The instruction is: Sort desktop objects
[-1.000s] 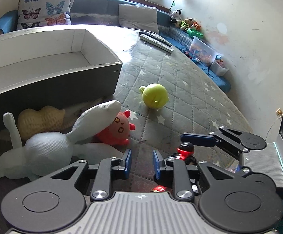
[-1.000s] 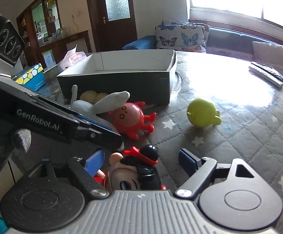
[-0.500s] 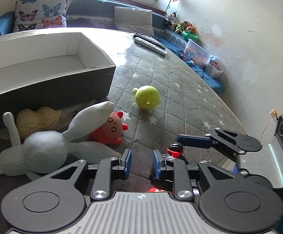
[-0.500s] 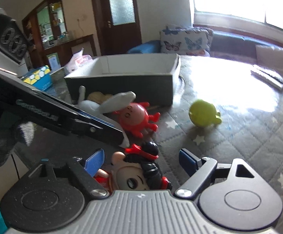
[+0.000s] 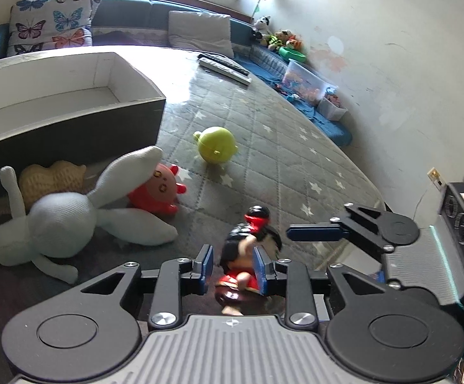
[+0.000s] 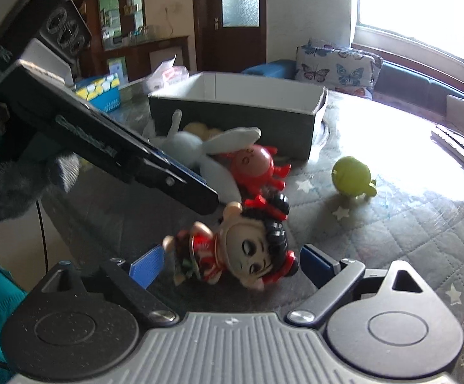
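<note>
Doll (image 6: pixel 251 249) btwn wide-apart fingers of right hand-held gripper (image 6: pixel 232 265); left hand-held gripper (image 5: pixel 233 270) fingers parted, doll btwn

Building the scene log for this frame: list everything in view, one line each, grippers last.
doll: 1, red dress, black hair, lying between the right gripper's fingers
octopus toy: 1, red, beside the rabbit
rabbit plush: 1, white, in front of the box
knitted toy: 1, tan, against the box wall
round toy: 1, yellow-green, alone on the mat
box: 1, dark outside, white inside, far left of the mat
remotes: 2, dark and grey, far edge
quilted mat: 1, grey with stars
left gripper: around the doll, contact unclear
right gripper: open, straddling the doll
</note>
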Tool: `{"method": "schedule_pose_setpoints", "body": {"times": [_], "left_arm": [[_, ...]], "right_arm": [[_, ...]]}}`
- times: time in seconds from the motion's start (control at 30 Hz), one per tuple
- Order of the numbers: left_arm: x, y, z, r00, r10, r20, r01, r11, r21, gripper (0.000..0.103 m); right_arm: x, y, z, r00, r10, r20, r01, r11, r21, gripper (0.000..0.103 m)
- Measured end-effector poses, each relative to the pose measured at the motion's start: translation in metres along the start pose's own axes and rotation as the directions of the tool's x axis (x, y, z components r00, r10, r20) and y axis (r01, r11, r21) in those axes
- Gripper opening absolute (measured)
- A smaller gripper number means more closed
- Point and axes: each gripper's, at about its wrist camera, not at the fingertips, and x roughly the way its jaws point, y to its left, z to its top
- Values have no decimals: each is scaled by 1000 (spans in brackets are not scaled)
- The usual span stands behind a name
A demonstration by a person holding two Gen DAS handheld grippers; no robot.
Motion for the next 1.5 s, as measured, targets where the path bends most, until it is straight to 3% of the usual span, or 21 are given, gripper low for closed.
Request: {"method": "schedule_pose_setpoints", "body": {"times": [0.3, 0.53, 0.97, 1.27, 1.5], "left_arm": [[13, -2, -2, 1000, -14, -26, 14, 1000, -6, 31], [18, 4, 1, 999, -15, -29, 14, 999, -31, 33], [22, 18, 6, 999, -52, -13, 50, 990, -135, 38], [23, 18, 6, 998, -54, -11, 52, 990, -133, 39], [21, 22, 11, 999, -36, -3, 35, 994, -108, 39]], "right_arm": [[19, 4, -7, 998, -26, -59, 26, 1000, -16, 94], [30, 6, -1, 999, -13, -49, 13, 1000, 5, 91], [33, 7, 8, 998, -59, -32, 58, 998, -20, 85], [23, -1, 3, 998, -56, -23, 56, 998, 26, 80], [22, 5, 5, 999, -21, -27, 21, 999, -25, 82]]}}
